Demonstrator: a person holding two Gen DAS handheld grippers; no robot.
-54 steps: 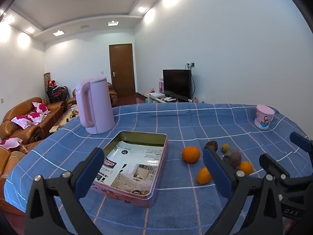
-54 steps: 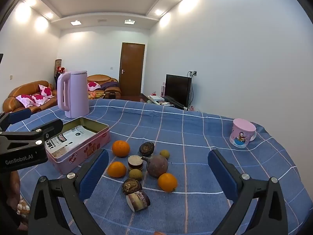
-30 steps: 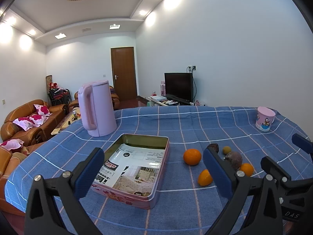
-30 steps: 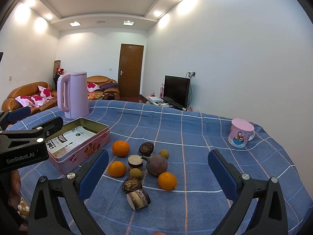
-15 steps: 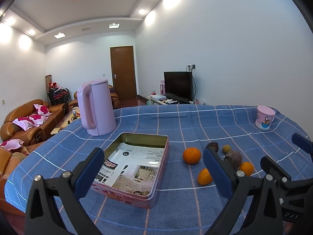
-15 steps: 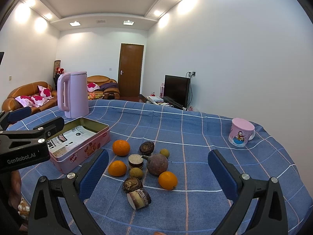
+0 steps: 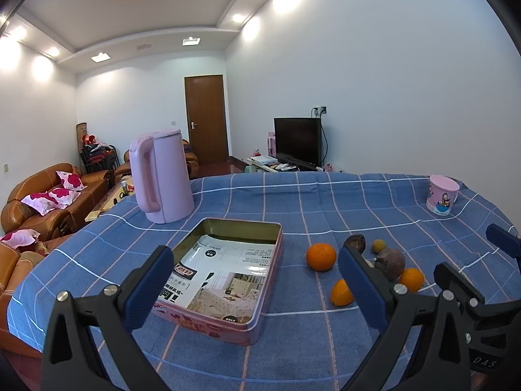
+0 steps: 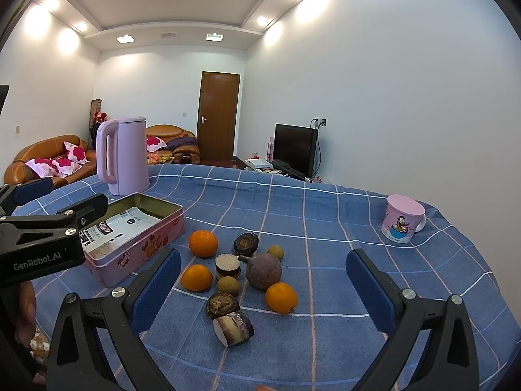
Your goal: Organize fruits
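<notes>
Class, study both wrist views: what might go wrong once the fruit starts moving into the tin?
The fruits lie tightly clustered, so closing on the nearest orange may knock the round purple fruit rolling. The tin already holds printed paper, which dropped fruit could crumple.

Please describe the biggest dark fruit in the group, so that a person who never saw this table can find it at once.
Start at the open pink rectangular tin on the blue checked tablecloth; the fruit cluster lies to its right. In the cluster's middle sits the round dull purple-brown fruit. It is the largest piece, with a short stem pointing left.
</notes>
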